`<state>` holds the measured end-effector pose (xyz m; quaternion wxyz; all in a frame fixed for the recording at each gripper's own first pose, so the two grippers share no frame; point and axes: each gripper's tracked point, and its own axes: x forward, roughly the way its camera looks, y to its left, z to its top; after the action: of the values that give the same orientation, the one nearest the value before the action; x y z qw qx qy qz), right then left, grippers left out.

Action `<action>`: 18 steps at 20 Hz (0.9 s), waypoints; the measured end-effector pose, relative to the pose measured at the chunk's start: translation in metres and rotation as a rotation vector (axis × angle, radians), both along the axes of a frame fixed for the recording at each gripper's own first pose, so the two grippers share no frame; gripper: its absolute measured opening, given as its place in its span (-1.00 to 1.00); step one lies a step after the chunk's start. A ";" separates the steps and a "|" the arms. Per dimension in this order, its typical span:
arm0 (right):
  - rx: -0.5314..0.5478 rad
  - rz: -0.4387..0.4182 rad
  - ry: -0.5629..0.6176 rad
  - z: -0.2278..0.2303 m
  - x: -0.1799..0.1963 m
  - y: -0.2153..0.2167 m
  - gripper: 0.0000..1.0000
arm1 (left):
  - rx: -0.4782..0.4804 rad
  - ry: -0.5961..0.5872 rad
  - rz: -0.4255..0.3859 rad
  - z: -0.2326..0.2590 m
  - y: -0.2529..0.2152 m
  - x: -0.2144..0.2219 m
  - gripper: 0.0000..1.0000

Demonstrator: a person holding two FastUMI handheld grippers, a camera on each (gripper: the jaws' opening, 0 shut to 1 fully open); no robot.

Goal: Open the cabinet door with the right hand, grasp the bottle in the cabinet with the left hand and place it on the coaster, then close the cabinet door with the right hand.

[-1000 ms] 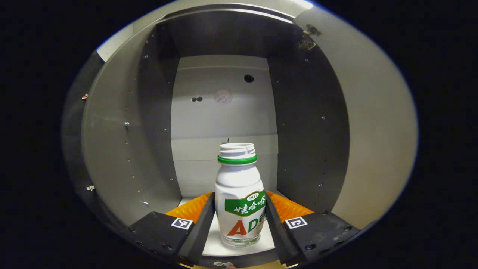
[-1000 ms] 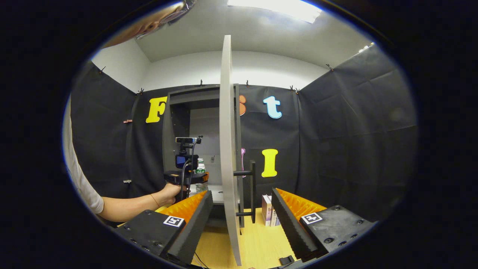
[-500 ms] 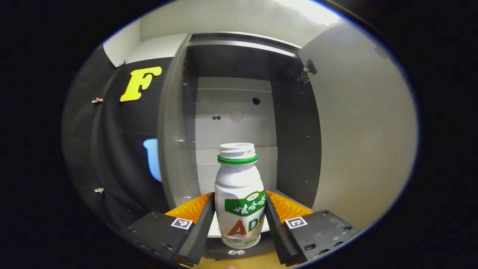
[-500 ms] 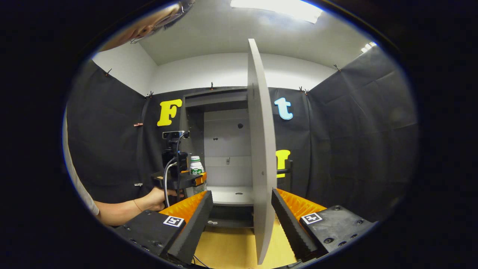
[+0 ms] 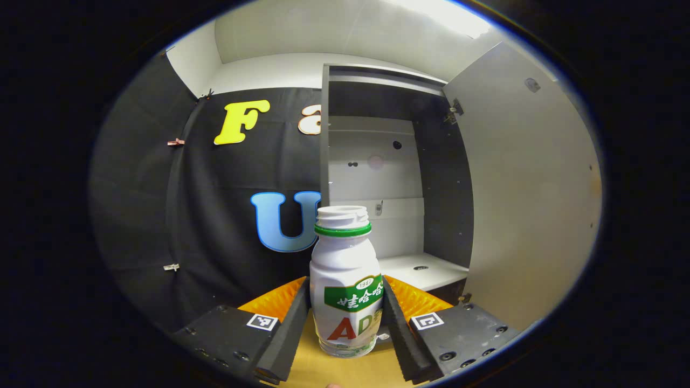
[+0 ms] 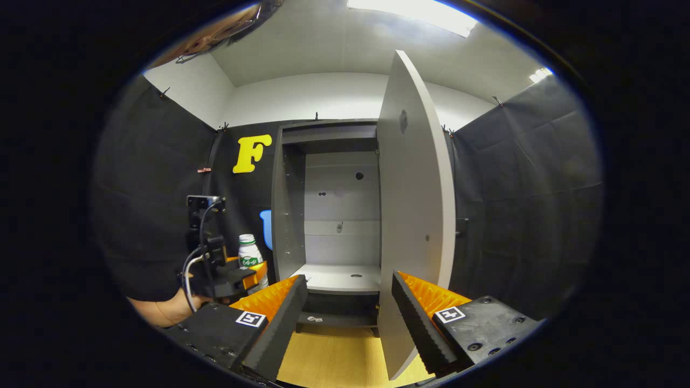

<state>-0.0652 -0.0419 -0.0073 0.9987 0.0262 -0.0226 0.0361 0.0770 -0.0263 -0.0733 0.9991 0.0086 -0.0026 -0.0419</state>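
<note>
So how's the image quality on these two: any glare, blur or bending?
Left gripper view: bottle sharp, ceiling light blown out at top, door bowed by the fisheye. Right gripper view: ceiling light glares, door edge curves, cabinet interior evenly lit, no motion blur.

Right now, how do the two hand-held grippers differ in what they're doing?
The left gripper has its fingers pressed against both sides of the white plastic bottle with the green neck ring; the right gripper holds nothing. The left one is closed down to bottle width, while the right one's fingers stand wide apart. The left sits outside the grey cabinet; the right faces its open door. Both point toward the cabinet.
</note>
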 end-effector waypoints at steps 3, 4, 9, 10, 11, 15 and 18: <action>-0.010 0.010 -0.006 -0.002 0.001 0.012 0.95 | 0.013 0.005 0.012 -0.030 0.017 -0.026 0.51; -0.010 0.011 -0.001 -0.004 0.003 0.016 0.95 | 0.018 0.009 0.014 -0.043 0.021 -0.035 0.51; -0.015 -0.010 -0.003 -0.006 0.014 0.027 0.96 | -0.005 0.052 0.012 -0.111 0.029 -0.072 0.51; -0.026 -0.018 -0.008 -0.006 0.013 0.026 0.96 | -0.012 0.059 0.007 -0.124 0.028 -0.076 0.51; -0.038 -0.030 -0.012 -0.006 0.013 0.025 0.96 | -0.018 0.077 -0.006 -0.140 0.025 -0.081 0.51; -0.054 -0.069 -0.014 -0.006 0.020 0.017 0.96 | -0.031 0.123 -0.023 -0.197 0.018 -0.098 0.50; -0.081 -0.074 -0.053 -0.001 0.022 0.009 0.96 | -0.011 0.135 -0.018 -0.233 0.017 -0.104 0.51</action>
<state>-0.0428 -0.0325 -0.0080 0.9987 -0.0163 -0.0487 0.0007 -0.0272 -0.0097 -0.3060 0.9966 0.0005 0.0643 -0.0513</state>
